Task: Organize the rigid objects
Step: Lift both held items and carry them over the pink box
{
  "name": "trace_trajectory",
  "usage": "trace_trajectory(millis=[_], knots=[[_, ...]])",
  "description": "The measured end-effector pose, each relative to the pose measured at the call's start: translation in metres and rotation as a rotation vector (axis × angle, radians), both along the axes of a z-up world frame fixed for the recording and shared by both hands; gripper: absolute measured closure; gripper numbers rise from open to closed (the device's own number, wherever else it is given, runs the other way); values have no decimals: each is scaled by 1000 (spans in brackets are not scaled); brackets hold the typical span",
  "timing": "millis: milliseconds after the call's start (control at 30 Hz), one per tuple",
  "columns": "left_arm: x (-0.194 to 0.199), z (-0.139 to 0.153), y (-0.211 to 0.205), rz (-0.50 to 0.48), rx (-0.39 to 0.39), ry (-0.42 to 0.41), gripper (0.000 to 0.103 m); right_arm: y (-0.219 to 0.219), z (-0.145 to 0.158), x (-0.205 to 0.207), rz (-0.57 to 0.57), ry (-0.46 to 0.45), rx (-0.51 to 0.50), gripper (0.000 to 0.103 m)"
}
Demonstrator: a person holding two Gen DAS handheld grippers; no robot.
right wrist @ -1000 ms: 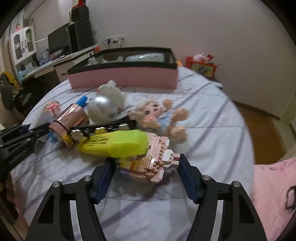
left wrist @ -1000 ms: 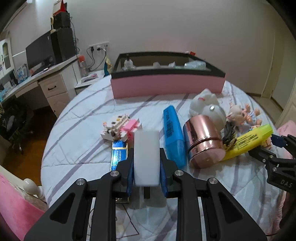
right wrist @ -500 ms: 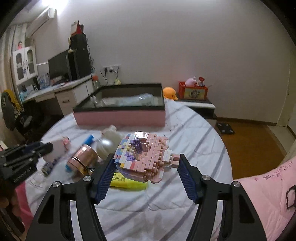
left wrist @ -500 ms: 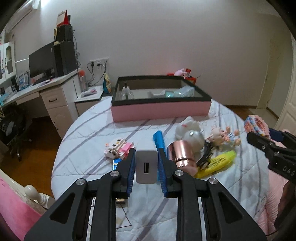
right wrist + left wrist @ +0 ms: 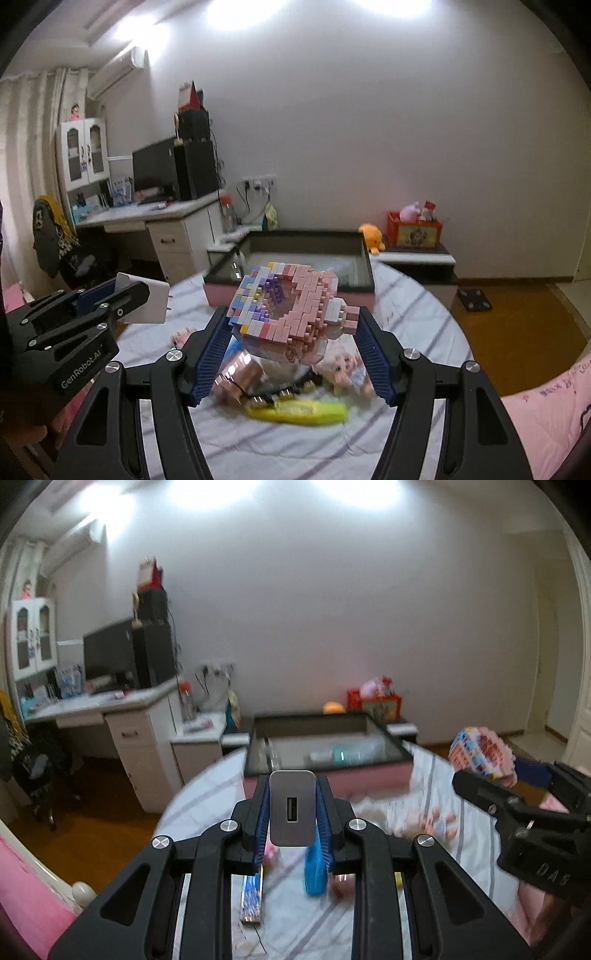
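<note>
My left gripper [image 5: 291,812] is shut on a white USB charger [image 5: 292,812], held up in the air with its port facing the camera. My right gripper [image 5: 295,332] is shut on a pink brick-built figure [image 5: 291,314], also lifted above the bed. Each gripper shows in the other's view: the charger [image 5: 147,301] at left, the brick figure [image 5: 480,753] at right. Ahead of both stands a pink box [image 5: 325,746] with a black rim and a few items inside. Below lie a blue case [image 5: 316,871], a copper cup [image 5: 238,378] and a yellow highlighter [image 5: 299,410].
The round bed [image 5: 406,321] with striped sheet also holds a small doll [image 5: 343,369] and a small pink brick toy [image 5: 181,338]. A desk [image 5: 92,709] with monitor stands far left, a low cabinet [image 5: 417,254] with toys behind the box. Pink bedding [image 5: 546,417] lies at right.
Both grippers have risen well above the bed with their objects and tilted up toward level. The pink box now sits lower in view and the items on the bed have dropped beneath the fingers.
</note>
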State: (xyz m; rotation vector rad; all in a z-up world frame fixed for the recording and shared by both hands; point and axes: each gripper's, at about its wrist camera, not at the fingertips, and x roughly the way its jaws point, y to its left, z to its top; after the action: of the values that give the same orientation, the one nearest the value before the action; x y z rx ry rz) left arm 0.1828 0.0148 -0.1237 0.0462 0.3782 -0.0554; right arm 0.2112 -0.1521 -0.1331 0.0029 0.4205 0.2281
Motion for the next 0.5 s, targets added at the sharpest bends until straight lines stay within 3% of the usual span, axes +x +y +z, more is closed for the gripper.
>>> trace_trajectory(millis=[267, 500], knots=[[-12, 29, -9, 8, 11, -146, 80, 6, 23, -4, -12, -107, 9, 35], [-11, 42, -14, 18, 21, -198, 80, 4, 32, -1, -19, -143, 28, 35]])
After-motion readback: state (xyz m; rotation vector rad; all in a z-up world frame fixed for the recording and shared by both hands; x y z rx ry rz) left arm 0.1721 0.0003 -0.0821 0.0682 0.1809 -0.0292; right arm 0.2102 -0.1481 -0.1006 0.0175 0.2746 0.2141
